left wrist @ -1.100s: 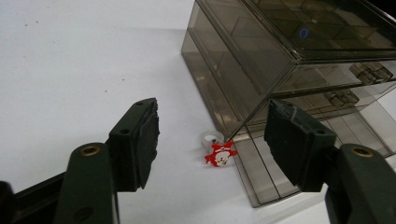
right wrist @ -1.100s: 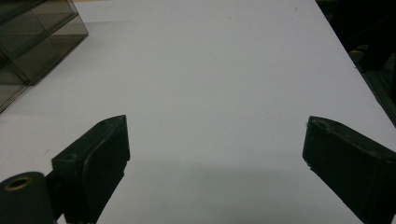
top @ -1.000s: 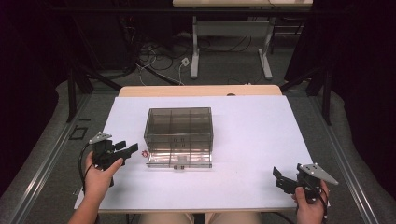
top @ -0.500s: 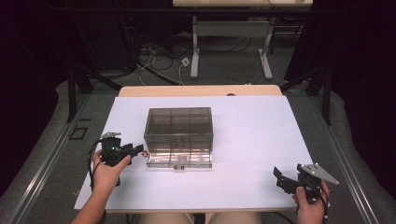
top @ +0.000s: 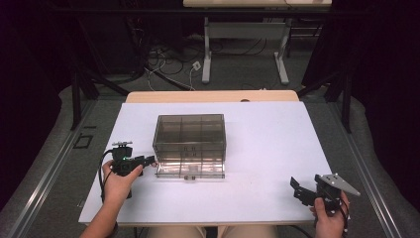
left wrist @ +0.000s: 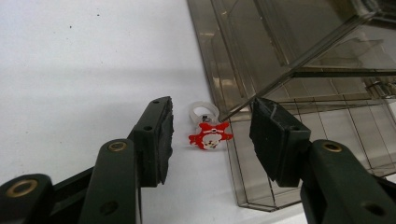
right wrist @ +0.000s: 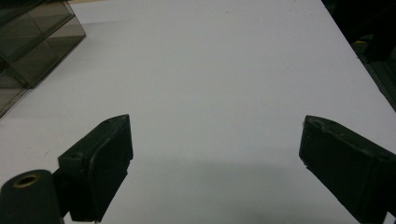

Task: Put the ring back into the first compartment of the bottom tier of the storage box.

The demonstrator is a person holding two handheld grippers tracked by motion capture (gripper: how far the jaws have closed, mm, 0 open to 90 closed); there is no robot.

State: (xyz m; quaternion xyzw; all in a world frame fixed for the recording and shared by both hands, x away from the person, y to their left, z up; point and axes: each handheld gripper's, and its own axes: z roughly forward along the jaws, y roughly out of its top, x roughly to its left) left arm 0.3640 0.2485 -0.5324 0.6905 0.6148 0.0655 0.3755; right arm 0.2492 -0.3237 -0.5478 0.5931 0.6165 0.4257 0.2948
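There's the little red-and-white ring (left wrist: 210, 136), lying on the white worktop (top: 277, 144) dead centre of the left gripper view, tucked just beside the near left corner of the smoky clear box (top: 190, 145). And look at that, the left gripper (top: 148, 159) has slid in from the lower left of the high view over the last second, right up to the box's corner. Its jaws are parted, one either side of the ring, not touching it as far as I can see. That tells me the pick-up is on: the approach looks about done, and what's left is a small drop and a squeeze. Tight spot, though, with the far jaw sitting over the box's base edge, so it could snag there. Over at the lower right of the high view, the right gripper (top: 303, 190) hasn't budged, jaws spread wide over bare worktop, holding nothing.
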